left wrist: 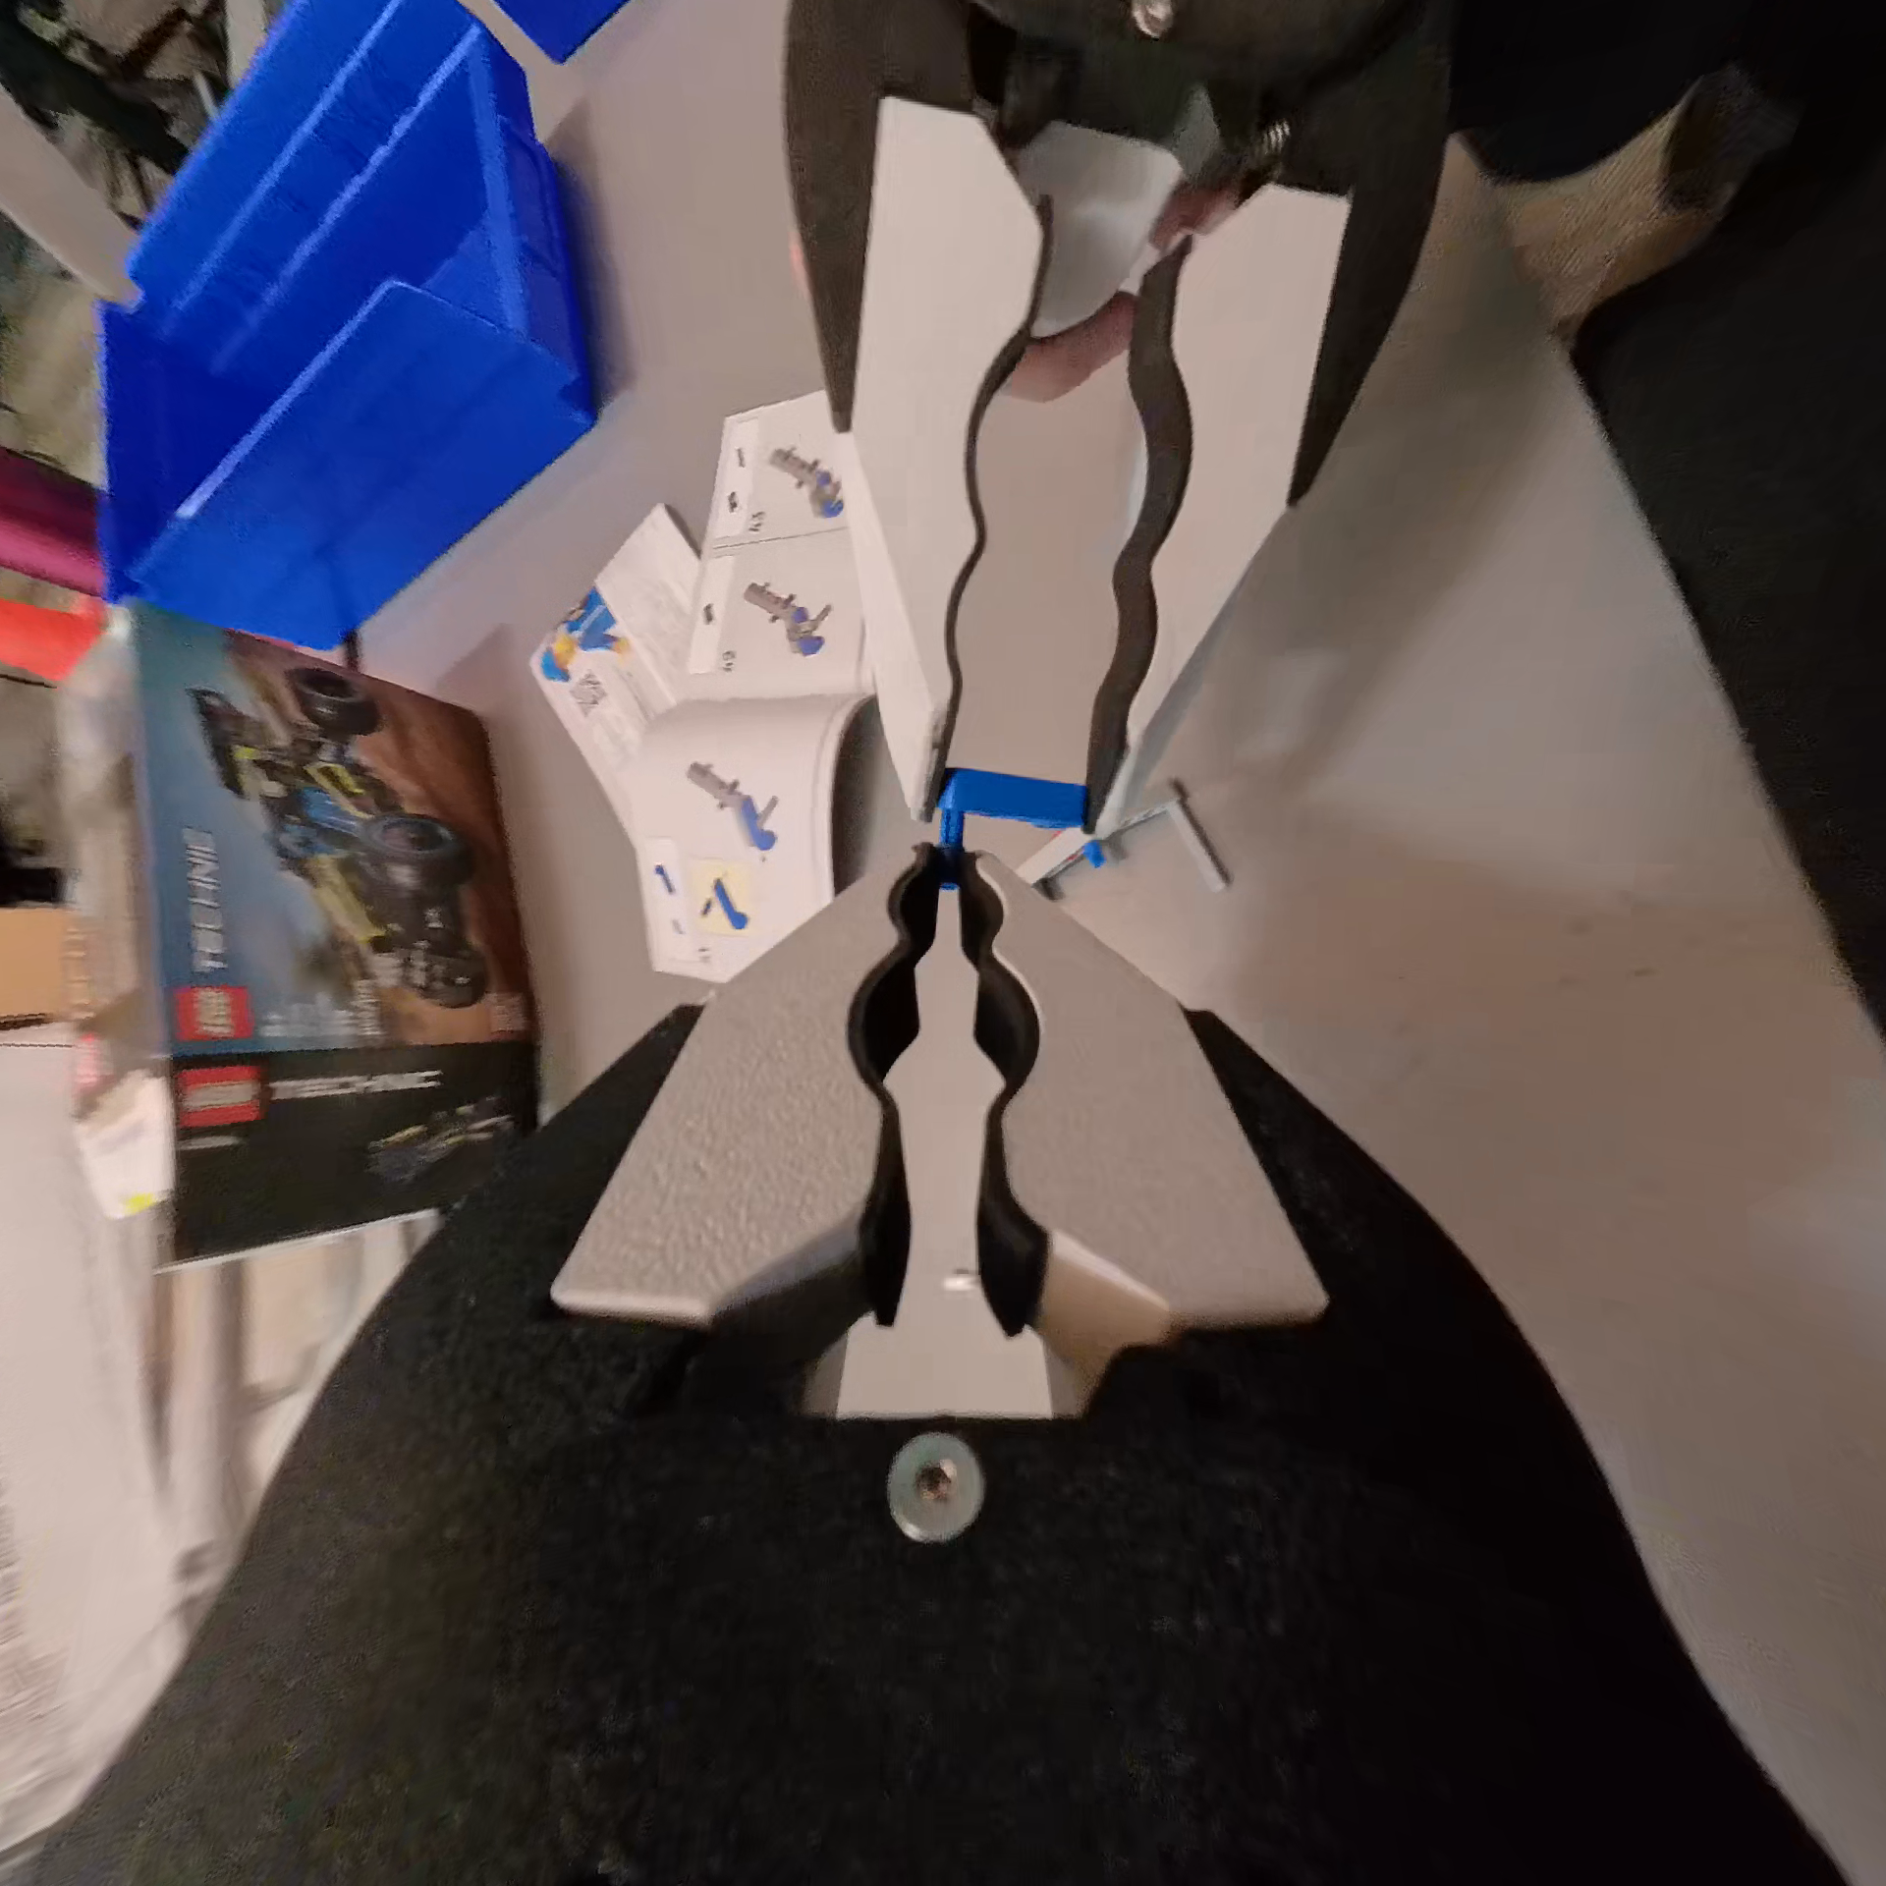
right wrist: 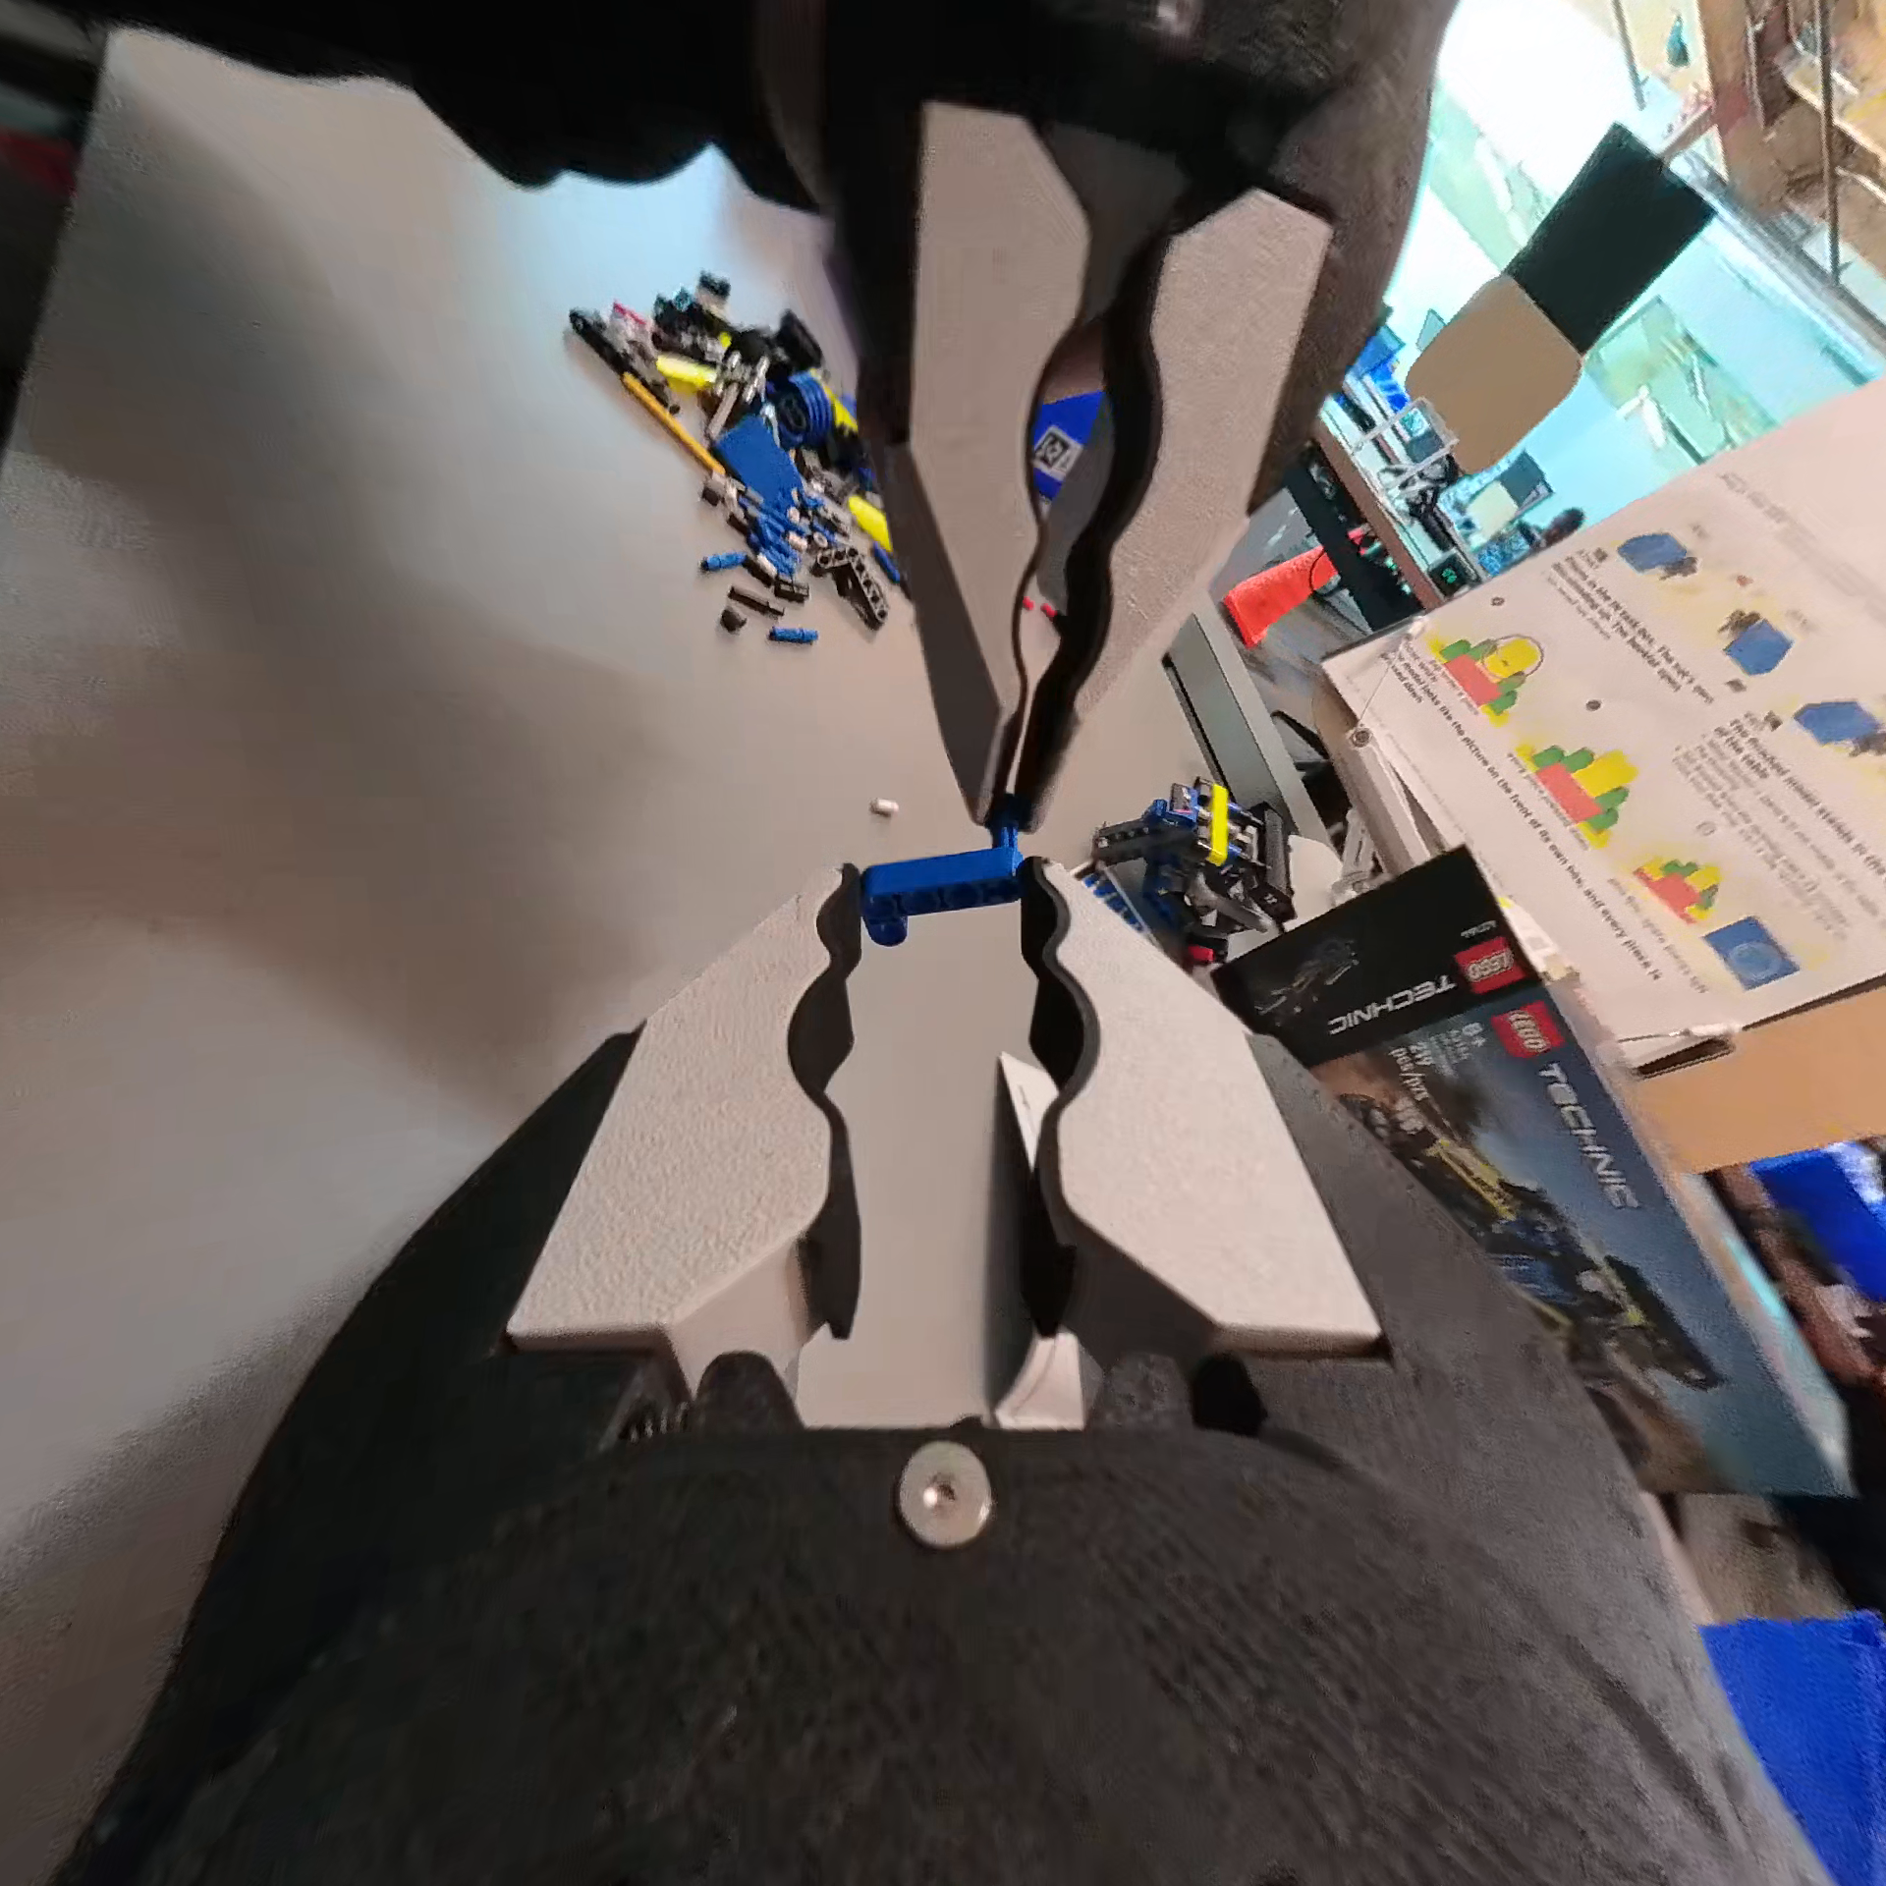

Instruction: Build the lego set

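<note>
My right gripper point(right wrist: 944, 896) is shut on a short blue beam point(right wrist: 934, 890), gripped end to end and held above the grey table point(right wrist: 357, 714). My left gripper point(left wrist: 954, 870) is shut on a small blue pin piece point(left wrist: 951, 855) that touches one end of the blue beam point(left wrist: 1010, 799). The two grippers face each other tip to tip. In the left wrist view the right gripper point(left wrist: 1012, 808) comes in from the top. In the right wrist view the left gripper point(right wrist: 1010, 808) comes in from the top, holding the pin piece point(right wrist: 1005, 829).
A pile of loose blue, black and yellow pieces point(right wrist: 760, 459) lies on the table behind. A partly built model point(right wrist: 1194, 847) stands by the set's box point(right wrist: 1480, 1072). An open instruction booklet point(left wrist: 735, 714), blue bins point(left wrist: 337, 337) and a grey axle part point(left wrist: 1153, 827) are nearby. Left and right tips are no more than a few centimetres apart.
</note>
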{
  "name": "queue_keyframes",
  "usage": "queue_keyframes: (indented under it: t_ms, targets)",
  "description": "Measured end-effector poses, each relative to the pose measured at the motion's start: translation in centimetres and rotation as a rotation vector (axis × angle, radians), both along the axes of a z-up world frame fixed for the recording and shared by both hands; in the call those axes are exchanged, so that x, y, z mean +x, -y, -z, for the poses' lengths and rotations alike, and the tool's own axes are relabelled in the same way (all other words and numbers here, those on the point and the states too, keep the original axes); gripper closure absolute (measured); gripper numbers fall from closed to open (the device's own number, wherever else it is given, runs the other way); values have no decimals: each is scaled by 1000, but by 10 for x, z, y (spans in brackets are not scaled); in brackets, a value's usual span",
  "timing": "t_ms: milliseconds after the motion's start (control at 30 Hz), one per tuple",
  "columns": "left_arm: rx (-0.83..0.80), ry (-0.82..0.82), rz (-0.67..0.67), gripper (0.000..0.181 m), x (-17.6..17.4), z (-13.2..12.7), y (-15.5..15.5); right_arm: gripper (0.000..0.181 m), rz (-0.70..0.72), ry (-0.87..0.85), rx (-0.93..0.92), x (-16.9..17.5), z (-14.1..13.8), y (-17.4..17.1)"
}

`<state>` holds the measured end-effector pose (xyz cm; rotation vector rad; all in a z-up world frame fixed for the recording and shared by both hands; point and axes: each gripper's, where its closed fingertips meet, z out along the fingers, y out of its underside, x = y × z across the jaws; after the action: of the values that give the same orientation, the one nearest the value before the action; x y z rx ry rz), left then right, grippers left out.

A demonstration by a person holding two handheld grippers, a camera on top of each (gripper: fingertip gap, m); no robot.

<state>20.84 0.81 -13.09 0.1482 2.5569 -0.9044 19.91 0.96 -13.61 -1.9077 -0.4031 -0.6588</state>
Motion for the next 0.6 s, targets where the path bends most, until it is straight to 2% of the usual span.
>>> queue_keyframes:
  t_ms: [100, 233, 300, 400, 500, 600]
  targets:
    - [-58, -156, -8, 181, -4, 3, 0, 150, 1, 50, -67, -2, 4, -1]
    - [-99, -229, -4, 181, -3, 3, 0, 150, -8, -83, -36, -2, 2, -2]
    - [-148, -272, 10, 181, -3, 0, 1, 150, -34, -217, 30, -3, -1, -1]
    - [-124, -91, 55, 181, 0, -5, 2, 151, -41, -390, 123, -1, -8, -1]
    - [-5, 151, 84, 180, 4, -4, 2, 151, -24, -454, 136, 3, -6, -1]
    - [77, 289, 131, 181, 4, -1, 4, 151, -48, -500, 134, 2, -1, 1]
